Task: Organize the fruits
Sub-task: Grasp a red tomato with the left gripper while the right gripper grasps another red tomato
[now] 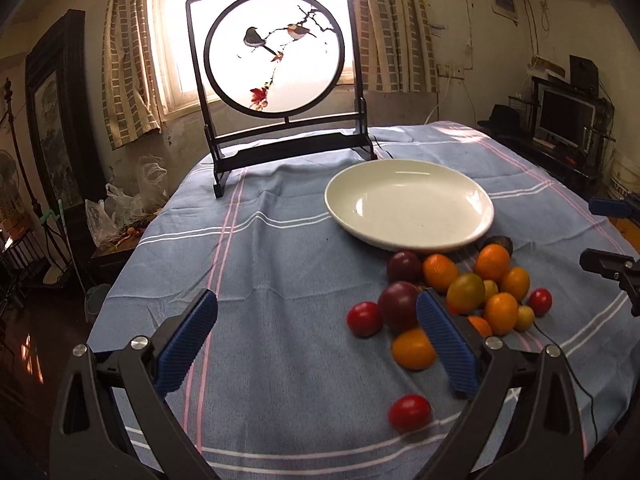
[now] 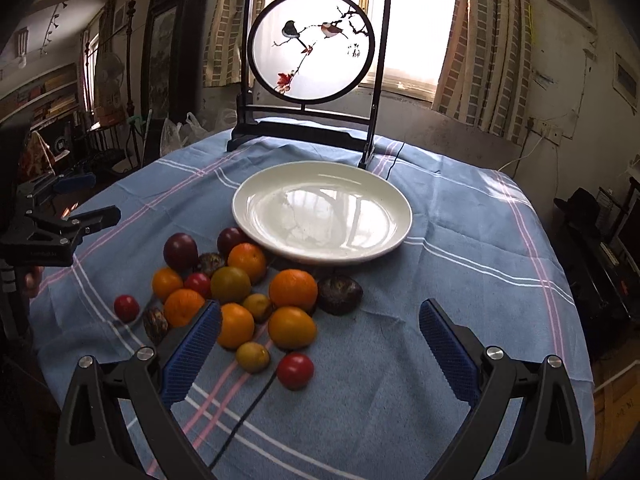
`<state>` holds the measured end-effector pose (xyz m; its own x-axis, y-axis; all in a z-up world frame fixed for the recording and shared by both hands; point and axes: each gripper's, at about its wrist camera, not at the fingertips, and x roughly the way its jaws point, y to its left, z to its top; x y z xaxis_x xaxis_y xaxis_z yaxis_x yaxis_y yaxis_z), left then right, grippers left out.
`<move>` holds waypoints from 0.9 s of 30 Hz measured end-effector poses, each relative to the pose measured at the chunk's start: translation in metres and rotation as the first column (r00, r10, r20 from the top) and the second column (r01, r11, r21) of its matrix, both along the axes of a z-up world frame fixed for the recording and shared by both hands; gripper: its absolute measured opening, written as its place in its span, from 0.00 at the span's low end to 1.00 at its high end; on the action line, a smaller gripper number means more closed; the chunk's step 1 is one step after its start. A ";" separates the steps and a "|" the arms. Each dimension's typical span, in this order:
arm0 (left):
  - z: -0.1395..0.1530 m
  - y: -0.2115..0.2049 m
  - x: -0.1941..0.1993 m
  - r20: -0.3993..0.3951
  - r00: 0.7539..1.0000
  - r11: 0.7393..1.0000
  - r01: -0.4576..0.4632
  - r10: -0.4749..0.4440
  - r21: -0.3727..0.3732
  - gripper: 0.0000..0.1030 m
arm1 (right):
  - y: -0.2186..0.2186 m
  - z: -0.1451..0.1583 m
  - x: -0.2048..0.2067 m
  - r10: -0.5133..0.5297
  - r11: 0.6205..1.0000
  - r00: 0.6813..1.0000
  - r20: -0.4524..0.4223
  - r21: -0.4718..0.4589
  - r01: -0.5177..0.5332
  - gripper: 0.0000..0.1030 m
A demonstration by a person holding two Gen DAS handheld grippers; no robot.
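1. A cluttered, window-lit room surrounds a surface point(image 2: 460, 320) draped in a blue striped cloth; nothing on it has yet been sorted, as far as the fruit shows.
2. Nearest, the left tongs point(image 1: 316, 344) and the right tongs point(image 2: 320, 346) are both spread wide and hold nothing. They hover just short of the fruit, probably poised to choose a first piece.
3. In front of the white plate point(image 2: 392, 196) lies a loose heap of fruit: oranges point(image 2: 293, 289), a greenish-orange fruit point(image 2: 231, 283), and small yellowish ones point(image 2: 252, 356).
4. Red cherry tomatoes sit at the heap's fringes; one tomato point(image 2: 295, 370) lies nearest the right tongs, farthest from the plate, so it looks the easiest first grasp.
5. Dark purple plums point(image 2: 181, 251) and a wrinkled dark fruit point(image 2: 340, 294) lie closer to the plate, one plum touching or just beside its rim.
6. The plate is empty, likely the destination, set within reach of both tongs.
7. Beyond the plate stands a framed round bird screen point(image 2: 312, 40), backlit by the curtained window point(image 2: 416, 20).
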<state>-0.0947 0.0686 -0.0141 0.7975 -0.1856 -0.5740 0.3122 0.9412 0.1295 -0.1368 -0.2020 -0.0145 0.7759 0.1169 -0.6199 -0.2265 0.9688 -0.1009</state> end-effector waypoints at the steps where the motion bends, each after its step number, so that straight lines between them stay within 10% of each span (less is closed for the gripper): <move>1: -0.005 -0.001 -0.003 -0.016 1.000 1.000 0.023 -0.023 0.007 0.95 | -0.001 -0.006 -0.003 0.017 1.000 1.000 -0.024 0.000 -0.017 0.96; 14: -0.061 -0.030 -0.015 -0.233 0.955 0.977 0.203 -0.184 0.061 0.95 | -0.006 -0.052 0.003 0.093 0.995 0.970 -0.222 0.040 -0.087 0.77; 18: -0.072 -0.034 -0.001 -0.319 0.928 0.978 0.209 -0.190 0.026 0.61 | -0.007 -0.057 0.015 0.093 0.995 0.962 -0.255 0.046 -0.084 0.67; 24: -0.077 -0.038 0.003 -0.354 0.908 0.971 0.239 -0.225 -0.002 0.53 | -0.004 -0.066 0.033 0.107 0.994 0.944 -0.312 0.059 -0.093 0.58; 27: -0.077 -0.042 0.001 -0.348 0.907 0.968 0.252 -0.237 -0.002 0.32 | -0.002 -0.071 0.042 0.133 0.991 0.931 -0.340 0.073 -0.114 0.35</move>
<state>-0.0937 0.0270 -0.0910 0.4830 -0.3191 -0.8154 0.5644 0.8254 0.0113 -0.0951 -0.2036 -0.0858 0.4939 0.2367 -0.8367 -0.3566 0.9327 0.0534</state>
